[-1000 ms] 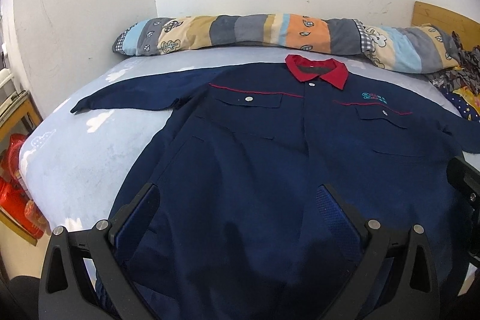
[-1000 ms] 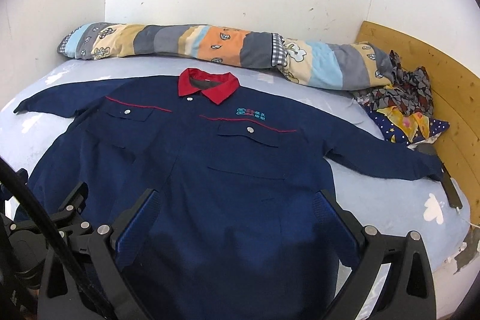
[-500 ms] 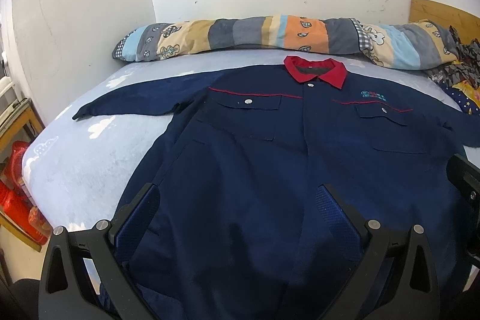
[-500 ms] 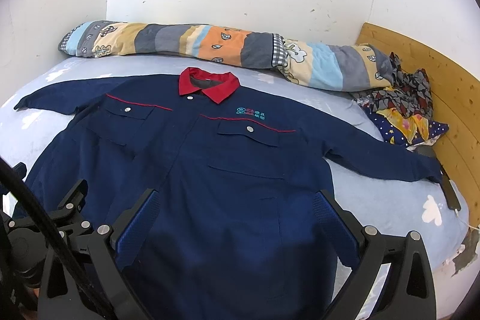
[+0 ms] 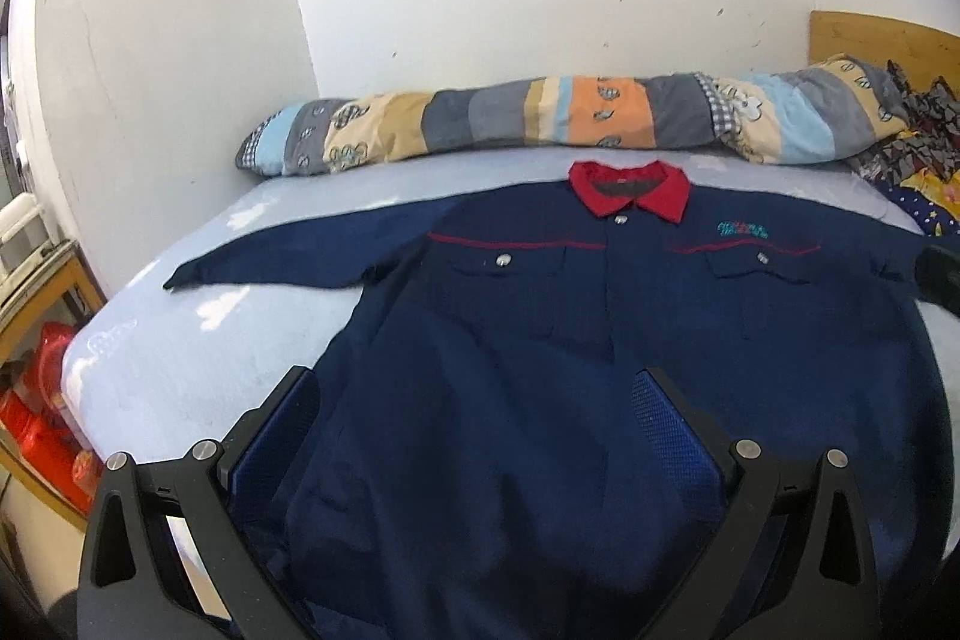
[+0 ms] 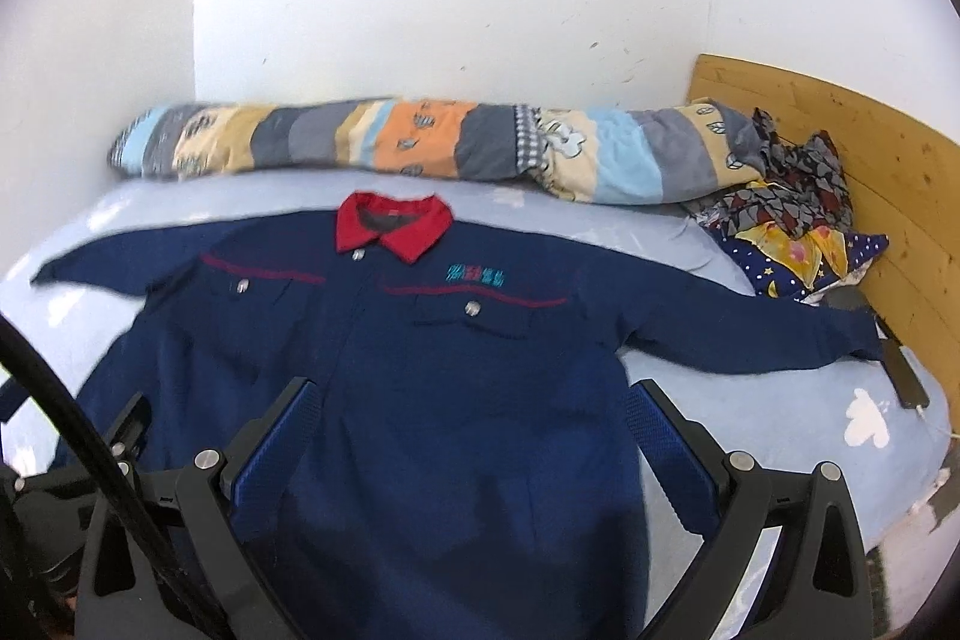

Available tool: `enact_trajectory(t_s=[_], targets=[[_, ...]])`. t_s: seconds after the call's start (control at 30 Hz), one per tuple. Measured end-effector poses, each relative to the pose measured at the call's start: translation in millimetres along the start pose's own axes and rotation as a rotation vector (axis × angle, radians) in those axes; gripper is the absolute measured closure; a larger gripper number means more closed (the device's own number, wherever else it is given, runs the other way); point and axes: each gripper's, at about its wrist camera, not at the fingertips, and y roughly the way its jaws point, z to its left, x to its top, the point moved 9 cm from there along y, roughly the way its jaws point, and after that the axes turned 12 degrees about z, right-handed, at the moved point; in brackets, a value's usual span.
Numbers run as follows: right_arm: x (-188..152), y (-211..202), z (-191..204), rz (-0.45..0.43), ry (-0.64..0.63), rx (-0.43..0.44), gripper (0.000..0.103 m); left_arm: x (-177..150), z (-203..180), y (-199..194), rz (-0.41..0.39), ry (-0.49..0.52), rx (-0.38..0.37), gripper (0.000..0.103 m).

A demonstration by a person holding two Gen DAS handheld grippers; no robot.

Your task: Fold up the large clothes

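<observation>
A large navy work jacket (image 5: 540, 340) (image 6: 420, 370) with a red collar (image 5: 627, 187) (image 6: 393, 223) lies flat, front up, on the pale blue bed (image 5: 198, 358) (image 6: 780, 400). Both sleeves are spread out to the sides. My left gripper (image 5: 474, 400) hovers open above the jacket's lower left part, nothing between its fingers. Over the lower right part my right gripper (image 6: 474, 400) is open and holds nothing. The left gripper's body (image 6: 54, 508) shows at the lower left of the right wrist view.
A long patchwork quilt roll (image 5: 570, 118) (image 6: 420, 148) lies along the white wall behind the collar. Crumpled patterned cloths (image 6: 792, 214) sit by the wooden headboard (image 6: 870, 172) at the right. A wooden shelf with red items (image 5: 42, 388) stands left of the bed.
Both cameras have tilted up and drawn back, so the jacket sits lower in both views and more wall shows. The jacket has not moved; both grippers stay open.
</observation>
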Motion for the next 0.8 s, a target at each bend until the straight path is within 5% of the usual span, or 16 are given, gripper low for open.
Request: enact_trajectory(t_s=[0.23,0.4,0.53,0.6,0.7,0.8], targets=[[18,20,-90,0.075,0.222,0.064,0.000,30,-17,-5,0.014,0.076,-0.074,0.000],[20,39,-196,0.145,0.469,0.117,0.000,76,-56,11,0.050,0.246,-0.154,0.000],[10,59,-291,0.196,0.666,0.126,0.000,98,-57,44,0.074,0.240,-0.110,0.000],[5,64,-348,0.174,0.779,0.123,0.000,93,-49,58,0.128,0.202,-0.090,0.000],[-3,71,-401,0.139,0.896,0.190,0.000,87,-49,64,0.209,0.150,-0.200,0.000],[-11,74,-451,0.061,1.037,0.222,0.005,85,-49,61,0.195,0.166,-0.196,0.000]])
